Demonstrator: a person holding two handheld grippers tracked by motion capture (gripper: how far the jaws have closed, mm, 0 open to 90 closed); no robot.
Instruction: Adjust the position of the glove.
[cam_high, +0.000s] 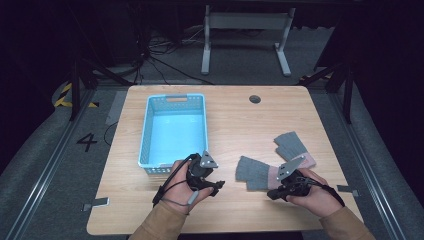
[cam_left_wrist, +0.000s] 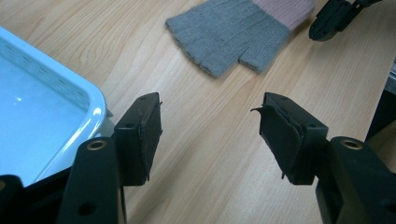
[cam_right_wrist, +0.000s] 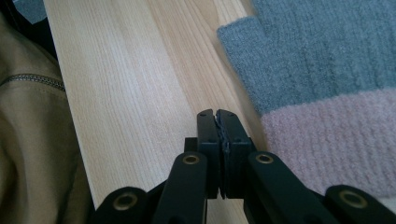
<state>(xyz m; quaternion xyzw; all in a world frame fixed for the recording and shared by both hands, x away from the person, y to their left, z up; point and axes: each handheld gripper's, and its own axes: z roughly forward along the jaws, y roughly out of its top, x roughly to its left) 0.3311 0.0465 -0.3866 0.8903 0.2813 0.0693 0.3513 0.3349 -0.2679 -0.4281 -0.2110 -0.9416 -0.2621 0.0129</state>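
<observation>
On the wooden bench, the blue basket at ten o'clock sits empty; both grey-and-pink gloves lie at four o'clock, none yet stowed. Left gripper jaws spread; right gripper jaws pressed together on nothing, beside the nearer glove.

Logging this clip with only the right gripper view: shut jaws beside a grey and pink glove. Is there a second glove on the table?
Observer: Yes, a second glove lies farther back than the near glove.
Operator: Any container?
Observer: A light blue basket stands on the left half of the table, empty.
Operator: The left gripper?
Observer: The left gripper is open, holding nothing, by the basket's near corner.
</observation>
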